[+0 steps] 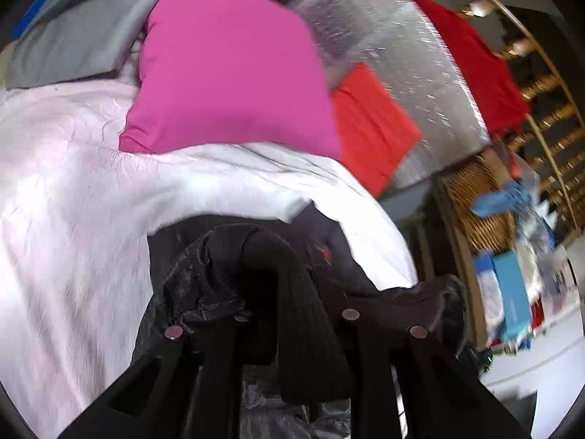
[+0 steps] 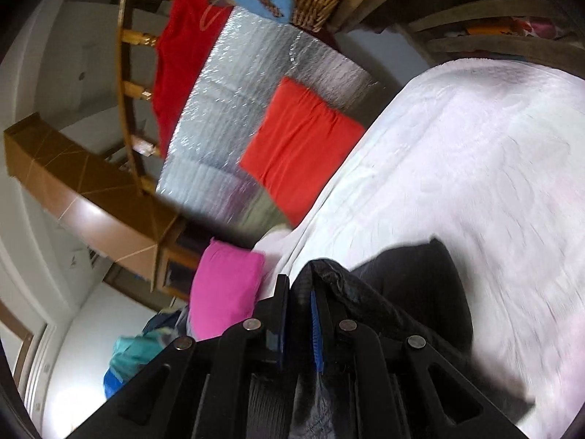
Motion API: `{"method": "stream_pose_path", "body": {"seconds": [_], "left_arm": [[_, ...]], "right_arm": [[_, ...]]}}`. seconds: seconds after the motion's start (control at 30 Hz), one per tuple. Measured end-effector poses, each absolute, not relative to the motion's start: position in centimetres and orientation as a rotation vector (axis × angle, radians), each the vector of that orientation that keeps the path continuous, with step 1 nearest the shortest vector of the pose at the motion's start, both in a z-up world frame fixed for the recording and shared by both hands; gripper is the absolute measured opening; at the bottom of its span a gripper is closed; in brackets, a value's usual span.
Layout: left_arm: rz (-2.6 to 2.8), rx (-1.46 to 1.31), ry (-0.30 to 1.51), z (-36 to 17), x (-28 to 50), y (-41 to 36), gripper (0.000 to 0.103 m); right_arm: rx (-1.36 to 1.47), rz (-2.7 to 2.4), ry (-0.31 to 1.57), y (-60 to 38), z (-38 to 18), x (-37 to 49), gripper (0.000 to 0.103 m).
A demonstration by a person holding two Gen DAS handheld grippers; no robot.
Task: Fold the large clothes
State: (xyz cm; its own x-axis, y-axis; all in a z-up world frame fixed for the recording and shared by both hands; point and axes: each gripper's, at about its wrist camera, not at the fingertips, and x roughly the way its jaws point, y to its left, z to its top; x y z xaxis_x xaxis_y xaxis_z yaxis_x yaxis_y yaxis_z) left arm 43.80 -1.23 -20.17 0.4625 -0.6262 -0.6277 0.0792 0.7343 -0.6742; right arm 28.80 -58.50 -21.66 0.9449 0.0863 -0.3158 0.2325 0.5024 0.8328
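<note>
Both grippers grip one black garment [image 1: 292, 292], a dark jacket-like piece with a ribbed knit part and a shiny quilted part, which lies bunched at the near edge of a white blanket [image 1: 91, 201]. On the left wrist view, the left gripper [image 1: 289, 292] has its fingers narrowed on the ribbed band, which drapes over and between them, while crinkled shiny fabric bulges to the left of it. On the right wrist view, the right gripper [image 2: 299, 292] has its fingers nearly together, pinching a fold of the shiny fabric; a blue pad [image 2: 316, 329] shows on the inner face of one finger. More of the garment spreads to the right of that gripper onto the blanket. Farther out on the blanket in the left view rests a pink cushion [image 1: 226, 73], with a grey cloth [image 1: 73, 44] at far left. Just beyond the cushion lies an orange cushion [image 1: 369, 124] on a silver foil mat [image 1: 402, 36]. A red cloth [image 1: 475, 66] hangs on a wooden rail [image 1: 541, 84] at the mat's far right side. Near right of that stands a wicker basket [image 1: 479, 205] with a blue cloth [image 1: 501, 197] on it. Both views are motion-blurred.
</note>
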Motion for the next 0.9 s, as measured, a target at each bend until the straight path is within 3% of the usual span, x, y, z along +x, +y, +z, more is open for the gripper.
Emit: {"method": "stream_pose_path", "body": {"seconds": [0.2,0.3,0.33,0.37,0.4,0.43,0.6,0.73,0.77,0.83,0.87,0.9], "left_arm": [[-0.410,-0.594,1.097,-25.6,50.6,-3.7,0.016],[-0.430,-0.566,1.096,-26.1,52.8,-5.7,0.016],[-0.431,-0.532,1.097,-25.9,53.6,-6.8,0.016],[-0.431,-0.504,1.104,-25.8,54.3,-7.7,0.016],[-0.428,-0.483,1.111,-25.8,54.8,-8.3,0.017],[-0.416,-0.459,1.124,-26.0,55.5,-8.9,0.017],[-0.432,-0.560,1.185,-28.5,55.2,-7.4,0.032],[-0.433,-0.712,1.051,-26.8,50.6,-2.3,0.072],[-0.387,-0.718,0.996,-26.0,48.7,-0.8,0.076],[-0.298,-0.690,0.980,-25.1,46.0,0.8,0.084],[-0.253,-0.671,1.013,-25.2,44.8,1.4,0.084],[-0.221,-0.663,1.057,-25.7,43.7,1.8,0.084]], "right_arm": [[1.091,-0.201,0.294,-63.9,-23.3,31.0,0.008],[1.080,-0.242,0.368,-65.0,-24.4,31.9,0.012],[1.075,-0.262,0.409,-65.3,-24.7,32.2,0.019],[1.056,-0.243,0.430,-65.4,-24.9,32.4,0.028],[1.060,-0.247,0.441,-65.6,-25.1,32.7,0.064],[1.074,-0.256,0.448,-65.7,-25.3,32.6,0.092],[1.025,-0.239,0.549,-65.1,-26.2,34.0,0.092],[0.857,-0.187,0.714,-62.1,-26.5,36.6,0.091],[0.810,-0.187,0.743,-61.2,-26.4,37.0,0.089],[0.668,-0.224,0.814,-59.0,-26.3,38.0,0.073],[0.611,-0.246,0.847,-58.2,-26.3,38.2,0.067],[0.554,-0.275,0.878,-57.4,-26.3,38.4,0.055]]}}
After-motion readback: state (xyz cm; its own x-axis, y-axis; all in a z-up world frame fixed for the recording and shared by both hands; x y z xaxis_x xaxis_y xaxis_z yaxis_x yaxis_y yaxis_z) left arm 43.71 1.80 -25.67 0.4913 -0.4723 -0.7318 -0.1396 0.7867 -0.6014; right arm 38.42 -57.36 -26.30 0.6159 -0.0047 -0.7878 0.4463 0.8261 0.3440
